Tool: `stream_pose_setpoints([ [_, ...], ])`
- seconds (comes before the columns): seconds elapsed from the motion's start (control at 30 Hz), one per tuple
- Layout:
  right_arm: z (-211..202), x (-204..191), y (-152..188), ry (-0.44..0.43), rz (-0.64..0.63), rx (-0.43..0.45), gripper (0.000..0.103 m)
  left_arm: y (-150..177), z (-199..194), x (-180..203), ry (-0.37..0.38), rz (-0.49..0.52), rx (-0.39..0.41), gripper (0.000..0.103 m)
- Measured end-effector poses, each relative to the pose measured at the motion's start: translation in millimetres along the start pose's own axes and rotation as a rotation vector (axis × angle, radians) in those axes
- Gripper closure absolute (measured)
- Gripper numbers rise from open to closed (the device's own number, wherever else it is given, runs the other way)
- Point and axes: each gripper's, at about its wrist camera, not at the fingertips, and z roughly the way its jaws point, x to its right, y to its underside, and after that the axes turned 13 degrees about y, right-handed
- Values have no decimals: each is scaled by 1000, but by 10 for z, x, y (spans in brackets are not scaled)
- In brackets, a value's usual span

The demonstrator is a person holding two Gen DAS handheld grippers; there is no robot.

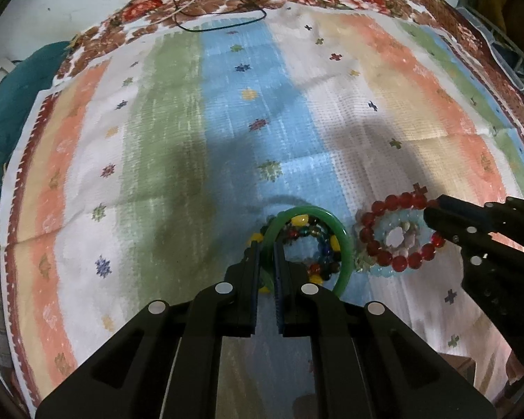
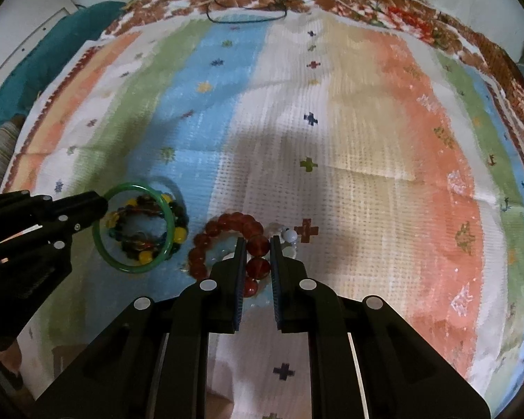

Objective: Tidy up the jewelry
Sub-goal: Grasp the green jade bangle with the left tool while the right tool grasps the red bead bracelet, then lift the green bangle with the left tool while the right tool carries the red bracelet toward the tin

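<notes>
A green bangle (image 1: 344, 241) lies tilted over a multicoloured bead bracelet (image 1: 318, 241) on the striped cloth (image 1: 192, 139). My left gripper (image 1: 268, 255) is shut on the green bangle's near-left rim. Beside it on the right lies a red bead bracelet (image 1: 401, 262) around pale blue and white beads (image 1: 394, 237). My right gripper (image 2: 257, 244) is shut on the red bead bracelet (image 2: 227, 225). The right wrist view also shows the green bangle (image 2: 101, 244) held by the left gripper (image 2: 103, 206).
Thin cords (image 1: 227, 17) lie at the far edge of the cloth. A teal cloth bundle (image 1: 10, 104) sits off the cloth's left side. A wire rack (image 1: 513, 52) stands at the far right.
</notes>
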Motion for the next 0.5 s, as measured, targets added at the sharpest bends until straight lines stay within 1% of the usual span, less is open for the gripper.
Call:
stream_pose_setpoints([
  [0.23, -235, 35, 67, -2, 7, 36, 89, 55, -192, -3, -3, -17, 27, 96],
  [0.4, -386, 54, 97, -8, 12, 62, 89, 102, -332, 47, 3, -8, 45, 96],
  [0.5, -437, 71, 138, -1, 13, 67, 89, 127, -410, 63, -6, -7, 58, 96],
])
